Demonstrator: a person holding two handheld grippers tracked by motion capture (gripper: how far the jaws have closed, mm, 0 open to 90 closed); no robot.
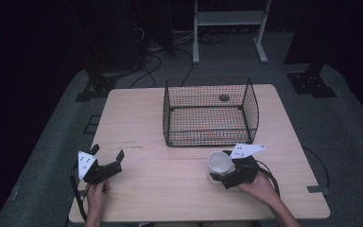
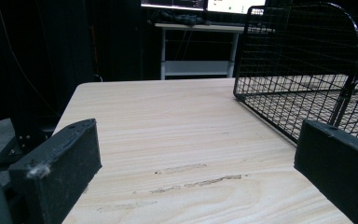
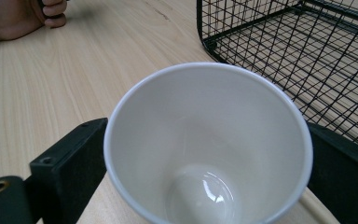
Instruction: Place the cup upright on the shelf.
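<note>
A white cup [image 1: 220,162] sits on the wooden table [image 1: 160,194] just in front of a black wire basket [image 1: 211,137]. My right gripper [image 1: 221,166] has a jaw on each side of the cup and is shut on it. In the right gripper view the cup [image 3: 205,135] opens toward the camera, empty, with both black jaws against its wall. At the table's front left, my left gripper [image 1: 108,152] stands open with nothing between its jaws. The left gripper view looks along the bare tabletop [image 2: 168,130] between its open jaws.
The wire basket [image 2: 298,56] stands empty at the middle back of the table, right of my left gripper. A white shelf frame [image 1: 229,21] and black stand bases with cables sit on the floor beyond. The left hand [image 3: 23,16] rests far across the table.
</note>
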